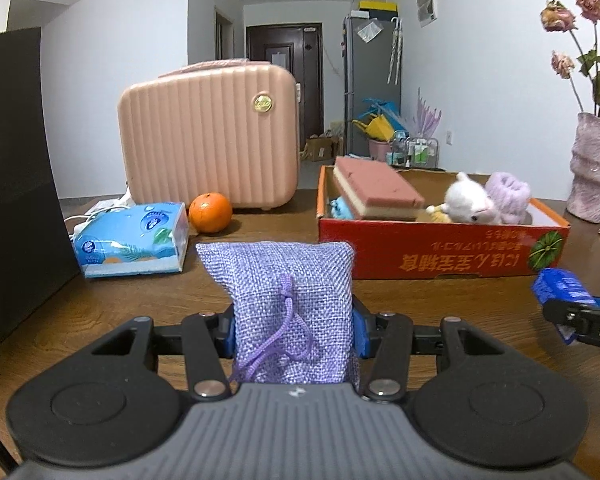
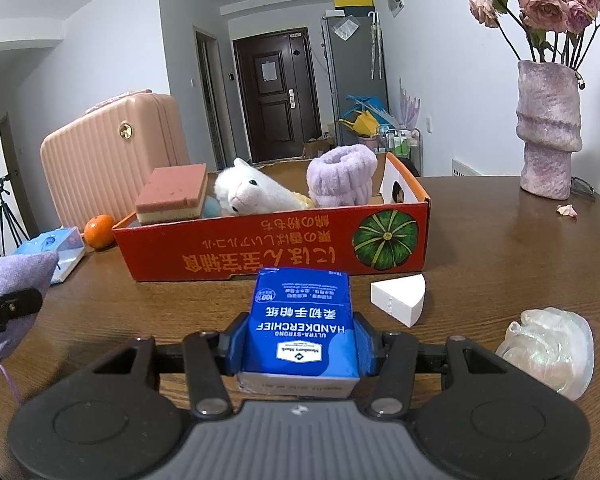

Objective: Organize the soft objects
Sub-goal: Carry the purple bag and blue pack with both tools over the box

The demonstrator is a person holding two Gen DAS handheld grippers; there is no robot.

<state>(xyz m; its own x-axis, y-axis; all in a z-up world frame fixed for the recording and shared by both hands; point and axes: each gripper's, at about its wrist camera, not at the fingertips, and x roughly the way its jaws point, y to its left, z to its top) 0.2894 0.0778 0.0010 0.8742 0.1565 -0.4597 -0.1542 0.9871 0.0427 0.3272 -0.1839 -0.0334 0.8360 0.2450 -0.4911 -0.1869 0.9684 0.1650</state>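
Left fingers (image 1: 360, 330): blue pads pressed on both sides of a lilac woven sachet (image 1: 288, 304), drawstring hanging down its front; sachet stood upright above the table (image 1: 100, 304).
Right fingers (image 2: 363, 346): pinched a blue handkerchief tissue pack (image 2: 302, 322) by its sides, label upside down to the camera.
Left gripper (image 1: 294, 334): seen from the right wrist at 9 o'clock, the sachet bulging past it.
Right gripper (image 2: 298, 346): tip and blue pack showed at 3 o'clock in the left wrist view.
Red cardboard box (image 2: 260, 252): at 12 o'clock from the right gripper, 1 o'clock from the left; open top, pumpkin print on its front.
Box contents: pink-topped sponge (image 2: 172, 196) leaning at the left end, white plush alpaca (image 2: 248, 194) in the middle, lilac fleece band (image 2: 342, 178) at the right.
White wedge sponge (image 2: 402, 298): on the table at 2 o'clock, just in front of the box.
Pearly crumpled bag (image 2: 552, 352): at 3 o'clock, near the right gripper.
Tissue packet, light blue (image 1: 134, 240): 10 o'clock from the left gripper, beside an orange (image 1: 210, 212).
Pink case (image 1: 208, 138): behind the orange.
Vase of dried roses (image 2: 548, 128): 1 o'clock, far right of the table.
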